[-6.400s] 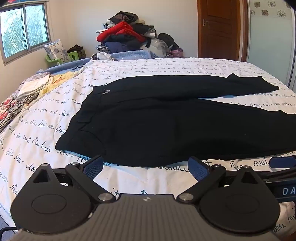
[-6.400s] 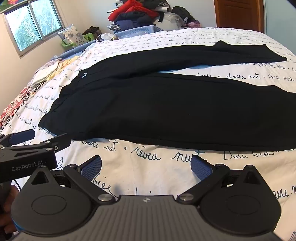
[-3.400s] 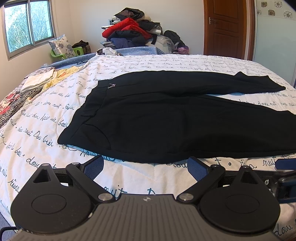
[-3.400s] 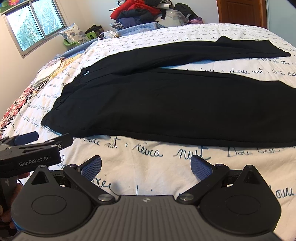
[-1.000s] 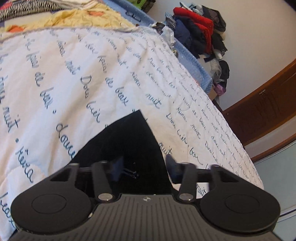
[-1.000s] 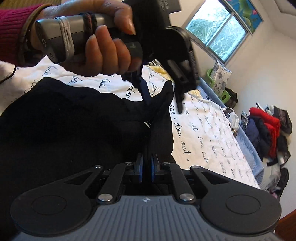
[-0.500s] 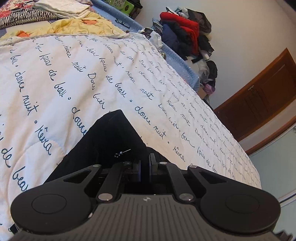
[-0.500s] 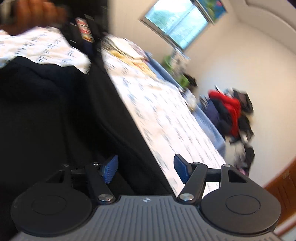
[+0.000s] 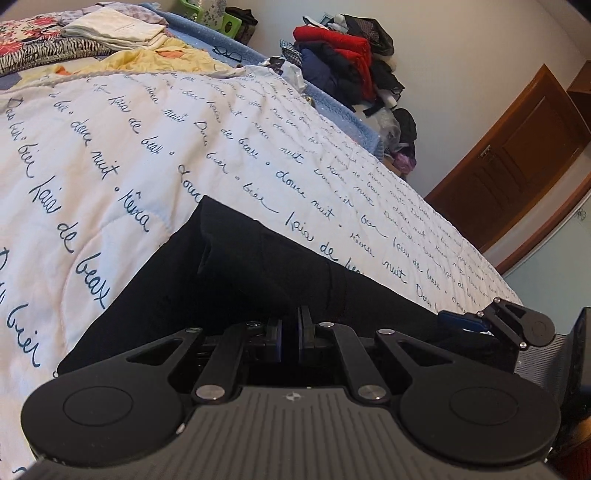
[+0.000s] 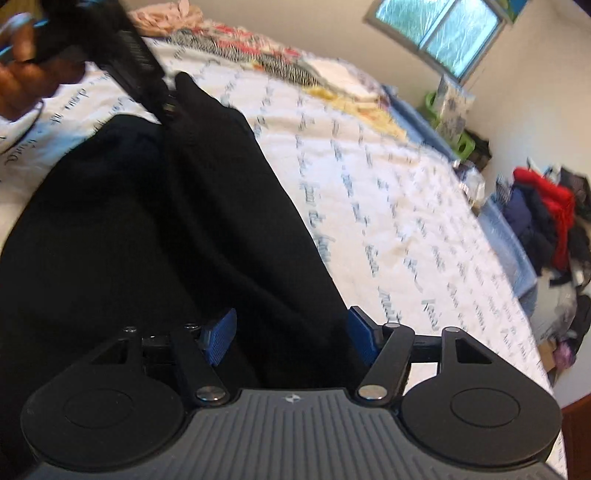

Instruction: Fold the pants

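The black pants (image 9: 236, 280) lie on the bed (image 9: 110, 147), the left gripper (image 9: 289, 334) pinches their edge tight, the right gripper (image 10: 291, 336) is wide open over the cloth, so next it should probably close on the edge for the first fold.

The bed (image 9: 155, 122) carries a white quilt printed with blue cursive writing. Black pants (image 9: 236, 273) lie directly on it near the close edge. Toward the far corner lie a yellow cloth (image 9: 155, 59), a zebra-striped fabric (image 9: 44, 51) and folded white linen (image 9: 114, 31).
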The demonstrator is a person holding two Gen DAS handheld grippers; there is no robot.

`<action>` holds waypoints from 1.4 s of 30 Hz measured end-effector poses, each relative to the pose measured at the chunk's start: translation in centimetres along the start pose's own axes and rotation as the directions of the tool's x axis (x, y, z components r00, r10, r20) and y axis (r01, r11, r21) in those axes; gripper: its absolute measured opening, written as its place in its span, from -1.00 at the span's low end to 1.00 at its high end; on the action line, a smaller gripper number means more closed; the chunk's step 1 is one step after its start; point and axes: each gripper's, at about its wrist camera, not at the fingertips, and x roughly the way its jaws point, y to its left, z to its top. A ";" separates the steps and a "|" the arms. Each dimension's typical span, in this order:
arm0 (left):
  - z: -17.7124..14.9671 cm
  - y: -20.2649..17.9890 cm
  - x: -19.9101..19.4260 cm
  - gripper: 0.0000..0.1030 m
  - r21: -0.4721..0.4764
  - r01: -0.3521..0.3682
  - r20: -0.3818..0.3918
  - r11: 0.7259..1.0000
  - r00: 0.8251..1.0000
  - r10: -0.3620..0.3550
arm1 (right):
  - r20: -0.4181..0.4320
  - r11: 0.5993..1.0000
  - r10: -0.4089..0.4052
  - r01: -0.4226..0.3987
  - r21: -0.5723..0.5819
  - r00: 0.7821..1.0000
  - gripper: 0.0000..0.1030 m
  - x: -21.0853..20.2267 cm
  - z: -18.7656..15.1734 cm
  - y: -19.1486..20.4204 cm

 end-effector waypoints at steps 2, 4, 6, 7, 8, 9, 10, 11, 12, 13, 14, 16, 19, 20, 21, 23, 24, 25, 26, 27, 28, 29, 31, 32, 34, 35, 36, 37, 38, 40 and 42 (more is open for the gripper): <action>0.5 0.3 0.1 -0.76 -0.019 0.001 0.017 1.000 1.000 -0.001 | -0.063 1.000 -0.017 0.017 -0.002 0.998 -0.26 1.0 0.1 0.1; 1.2 0.4 0.1 -0.76 -0.025 -0.001 0.038 1.000 0.999 0.002 | -0.072 0.999 -0.039 0.038 -0.016 0.997 -0.38 1.0 -0.3 0.7; 1.9 0.2 0.2 -0.76 -0.027 0.001 0.059 1.000 0.998 0.001 | -0.067 0.997 -0.075 0.073 -0.029 0.995 -0.60 0.0 -0.7 2.3; 2.2 0.0 0.4 -0.76 -0.025 0.000 0.064 1.000 0.998 0.001 | -0.065 0.995 -0.098 0.096 -0.031 0.993 -0.67 -0.9 -1.1 3.4; 2.4 -0.1 0.5 -0.76 -0.023 0.003 0.067 1.000 0.998 -0.002 | -0.063 0.994 -0.111 0.110 -0.026 0.992 -0.78 -1.3 -1.2 3.7; 2.5 -0.3 0.7 -0.76 -0.020 0.008 0.072 1.000 0.997 -0.006 | -0.061 0.994 -0.111 0.110 -0.019 0.992 -0.81 -2.0 -1.5 4.1; 2.6 -0.4 0.9 -0.76 -0.014 0.008 0.080 1.000 0.997 -0.006 | -0.059 0.995 -0.101 0.101 -0.011 0.993 -0.81 -2.8 -1.8 4.7; 2.6 -0.5 1.2 -0.75 -0.012 0.003 0.081 1.000 0.997 -0.002 | -0.064 0.996 -0.088 0.088 -0.006 0.994 -0.82 -2.9 -1.9 4.9; 2.7 -0.5 1.5 -0.75 -0.018 0.002 0.075 1.000 0.997 -0.001 | -0.072 0.997 -0.080 0.079 -0.006 0.994 -0.83 -3.1 -2.0 5.3; 2.8 -0.4 1.7 -0.75 -0.029 0.003 0.070 1.000 0.998 -0.001 | -0.077 0.997 -0.082 0.081 -0.011 0.994 -0.83 -3.3 -2.1 5.8; 2.9 -0.2 2.0 -0.75 -0.040 0.002 0.067 0.999 0.998 0.001 | -0.075 0.996 -0.091 0.090 -0.014 0.993 -0.83 -3.5 -2.3 6.2; 2.9 0.0 2.2 -0.75 -0.052 0.001 0.063 0.999 0.998 0.002 | -0.070 0.996 -0.090 0.091 0.005 0.993 -0.83 -3.5 -2.2 5.5; 2.9 0.1 2.1 -0.74 -0.060 0.007 0.068 0.998 0.998 -0.002 | -0.052 0.989 -0.151 0.151 -0.007 0.987 -0.80 -3.2 -2.2 5.6; 2.8 0.1 2.0 -0.74 -0.059 0.005 0.068 0.998 0.998 -0.001 | -0.042 0.985 -0.172 0.172 -0.011 0.984 -0.78 -3.4 -2.3 6.0; 2.7 0.1 2.0 -0.74 -0.059 0.005 0.067 0.998 0.998 -0.001 | -0.028 0.981 -0.193 0.193 -0.012 0.981 -0.78 -3.4 -2.2 6.0; 2.8 0.1 2.1 -0.73 -0.061 0.002 0.062 0.998 0.998 0.002 | -0.015 0.981 -0.193 0.193 -0.017 0.981 -0.68 -2.9 -2.0 5.8; 2.8 0.1 2.1 -0.73 -0.061 0.002 0.059 0.998 0.998 0.001 | -0.024 0.982 -0.189 0.188 -0.025 0.982 -0.60 -2.6 -2.0 5.7; 2.9 0.1 2.1 -0.73 -0.059 0.002 0.058 0.998 0.998 0.001 | -0.031 0.981 -0.193 0.192 -0.038 0.981 -0.41 -2.3 -2.0 5.8; 2.8 0.1 2.1 -0.72 -0.055 0.000 0.058 0.998 0.998 0.003 | -0.032 0.980 -0.193 0.191 -0.050 0.981 -0.23 -2.1 -2.1 5.8; 2.9 0.1 2.1 -0.71 -0.052 -0.002 0.058 0.999 0.998 0.005 | -0.036 0.980 -0.192 0.189 -0.058 0.981 -0.13 -2.0 -2.2 5.8; 2.9 0.1 2.1 -0.71 -0.050 -0.004 0.057 0.999 0.998 0.007 | -0.041 0.979 -0.193 0.190 -0.067 0.980 0.02 -2.0 -2.2 5.8; 2.9 0.1 2.2 -0.71 -0.049 -0.006 0.056 0.999 0.998 0.008 | -0.040 0.979 -0.192 0.189 -0.080 0.981 0.02 -2.0 -2.2 5.9; 2.8 0.2 2.3 -0.71 -0.053 -0.009 0.053 0.999 0.999 0.012 | -0.048 0.978 -0.195 0.191 -0.086 0.980 0.02 -1.7 -2.0 5.6; 2.8 0.2 2.4 -0.71 -0.055 -0.010 0.053 0.998 0.999 0.013 | -0.054 0.979 -0.192 0.187 -0.083 0.980 0.00 -1.4 -1.9 5.5; 2.9 0.2 2.5 -0.71 -0.059 -0.008 0.054 0.998 0.999 0.011 | -0.066 0.984 -0.165 0.159 -0.085 0.984 -0.01 -0.7 -1.7 5.5; 2.9 0.2 2.5 -0.69 -0.060 -0.007 0.054 0.998 0.998 0.010 | -0.073 0.983 -0.160 0.153 -0.097 0.984 -0.19 -0.2 -1.7 5.8; 3.0 0.3 2.5 -0.67 -0.064 -0.007 0.056 0.998 0.998 0.011 | -0.080 0.983 -0.158 0.149 -0.104 0.984 -0.41 0.3 -1.7 6.0; 3.1 0.3 2.5 -0.66 -0.069 -0.003 0.059 0.998 0.998 0.007 | -0.080 0.984 -0.156 0.149 -0.095 0.984 -0.69 0.5 -1.6 6.0; 3.3 0.5 2.5 -0.60 -0.075 0.002 0.063 0.997 0.998 0.003 | -0.071 0.985 -0.158 0.153 -0.081 0.985 -0.73 0.5 -1.6 6.0; 3.8 0.8 2.6 -0.47 -0.088 0.003 0.079 0.996 0.997 0.004 | -0.046 0.987 -0.161 0.159 -0.031 0.986 -0.84 -0.4 -1.8 5.8; 4.4 1.1 3.0 -0.44 -0.102 -0.010 0.092 0.995 0.996 0.019 | -0.021 0.988 -0.150 0.150 0.041 0.989 -0.90 -1.5 -2.1 5.5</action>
